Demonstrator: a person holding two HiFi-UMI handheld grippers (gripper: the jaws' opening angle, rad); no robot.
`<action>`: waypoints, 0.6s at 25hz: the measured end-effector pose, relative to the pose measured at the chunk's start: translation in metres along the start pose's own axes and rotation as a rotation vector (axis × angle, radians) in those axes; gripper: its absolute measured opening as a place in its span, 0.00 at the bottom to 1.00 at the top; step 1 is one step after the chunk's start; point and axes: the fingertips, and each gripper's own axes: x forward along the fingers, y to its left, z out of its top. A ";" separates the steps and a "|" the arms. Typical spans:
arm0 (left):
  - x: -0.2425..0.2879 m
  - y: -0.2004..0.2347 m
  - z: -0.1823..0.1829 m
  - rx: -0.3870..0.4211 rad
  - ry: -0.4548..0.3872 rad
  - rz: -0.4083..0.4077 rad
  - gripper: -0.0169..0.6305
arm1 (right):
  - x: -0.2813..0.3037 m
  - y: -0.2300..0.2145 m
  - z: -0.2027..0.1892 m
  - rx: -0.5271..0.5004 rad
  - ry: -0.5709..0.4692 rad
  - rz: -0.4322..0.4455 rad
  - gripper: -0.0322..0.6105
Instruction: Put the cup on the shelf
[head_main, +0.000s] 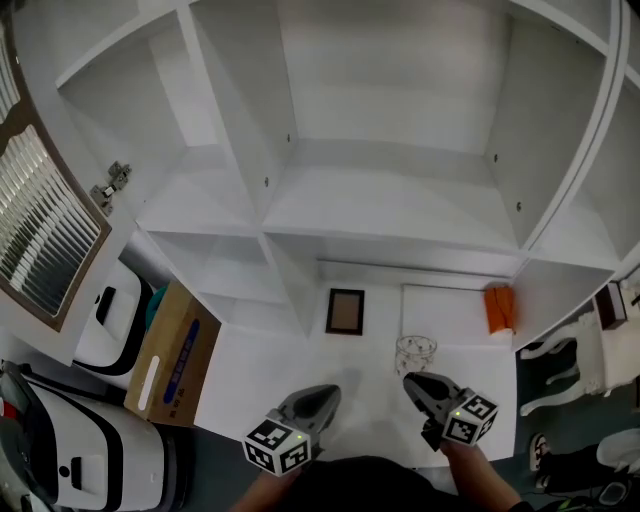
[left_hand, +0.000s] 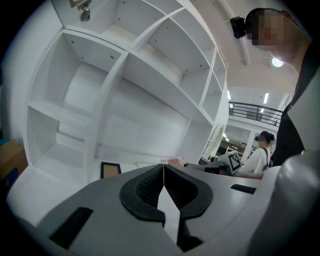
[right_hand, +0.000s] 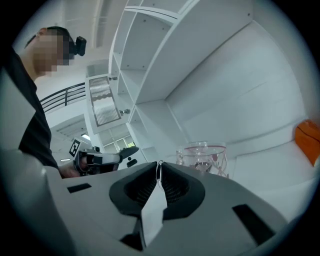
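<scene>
White shelf (head_main: 400, 205), one cup (head_main: 415, 352), two claws: left claw (head_main: 333, 391) closed empty, right claw (head_main: 409, 380) seemingly clamped on handle.

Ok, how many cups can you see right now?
1. A glass cup stands on the white counter, just ahead of the right claw, left of an orange item. Shelf corners out of view could hide more.

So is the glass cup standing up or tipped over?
Standing up. The cup sits on its base on the white surface, open rim on top.
</scene>
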 end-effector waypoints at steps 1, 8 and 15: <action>-0.004 0.005 0.006 0.014 -0.005 -0.007 0.05 | 0.003 0.009 0.006 -0.011 -0.010 0.000 0.10; -0.055 0.043 0.031 0.103 -0.017 -0.069 0.05 | 0.060 0.075 0.030 0.024 -0.072 0.035 0.10; -0.111 0.078 0.052 0.178 -0.020 -0.165 0.05 | 0.133 0.149 0.051 -0.037 -0.147 0.068 0.10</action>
